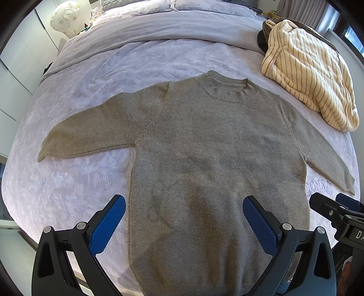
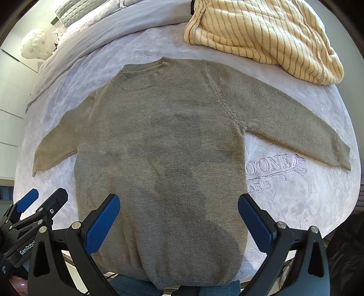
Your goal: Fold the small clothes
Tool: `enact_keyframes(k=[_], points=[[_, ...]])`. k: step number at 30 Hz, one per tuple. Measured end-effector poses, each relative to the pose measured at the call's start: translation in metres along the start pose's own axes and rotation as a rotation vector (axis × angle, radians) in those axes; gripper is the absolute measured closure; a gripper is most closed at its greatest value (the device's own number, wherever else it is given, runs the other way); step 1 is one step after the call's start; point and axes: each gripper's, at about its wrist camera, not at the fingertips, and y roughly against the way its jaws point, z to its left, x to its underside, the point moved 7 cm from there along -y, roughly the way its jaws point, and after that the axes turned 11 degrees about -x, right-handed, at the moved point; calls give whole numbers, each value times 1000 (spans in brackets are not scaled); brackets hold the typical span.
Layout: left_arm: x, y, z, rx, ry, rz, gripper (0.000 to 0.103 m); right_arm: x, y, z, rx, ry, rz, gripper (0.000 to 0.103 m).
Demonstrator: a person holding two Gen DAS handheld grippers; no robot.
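- The grey-green sweater (image 1: pixel 204 145) lies flat on the bed (image 1: pixel 91 182), front up, both sleeves spread out, collar at the far end.
- The left gripper (image 1: pixel 184 218) hangs over its hem, fingers wide apart, empty.
- The right gripper (image 2: pixel 179 218) likewise gapes empty.
- A striped cream blanket (image 2: pixel 261 34) lies bunched beyond the collar.

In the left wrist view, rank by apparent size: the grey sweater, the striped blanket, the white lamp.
1. Grey sweater, by far the largest, though also nearest the camera.
2. Striped blanket, on the bed's far right.
3. White lamp, smallest, but it is farthest away and near the fisheye edge, so its true size is unsure.
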Motion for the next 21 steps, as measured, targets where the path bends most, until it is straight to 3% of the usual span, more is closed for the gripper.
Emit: enact_keyframes(k=[4,21], points=[[0,0,0,0,0,-2,0,0,2,-2,49,8,6,0],[1,-6,6,41,28,8,0,-4,-3,6,25,40,-59,0]])
